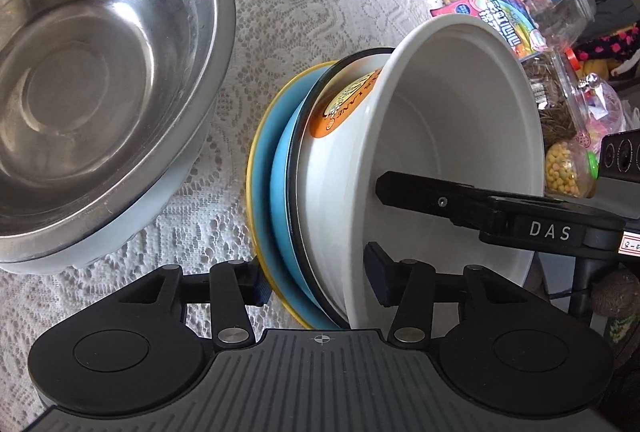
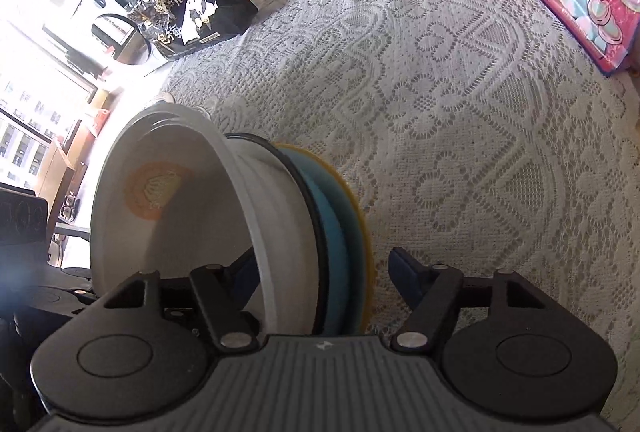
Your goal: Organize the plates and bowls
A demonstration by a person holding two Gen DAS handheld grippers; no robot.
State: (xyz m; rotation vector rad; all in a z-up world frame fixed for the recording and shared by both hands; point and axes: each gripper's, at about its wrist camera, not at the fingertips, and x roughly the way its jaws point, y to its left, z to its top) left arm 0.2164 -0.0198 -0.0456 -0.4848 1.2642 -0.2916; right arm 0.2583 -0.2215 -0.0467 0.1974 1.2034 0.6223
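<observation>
We see left gripper pitched steeply down toward bench, jaws spread wide. Left pad sits against outer face of stack of dishes, right pad inside stack's open side, pressing: grip on. Right gripper also pitched steeply down, jaws astride same stack from opposite side. Its left finger reaches inside, contact unclear; its right finger stands clear of outer rim, gap visible. No hand or sleeve in view.
</observation>
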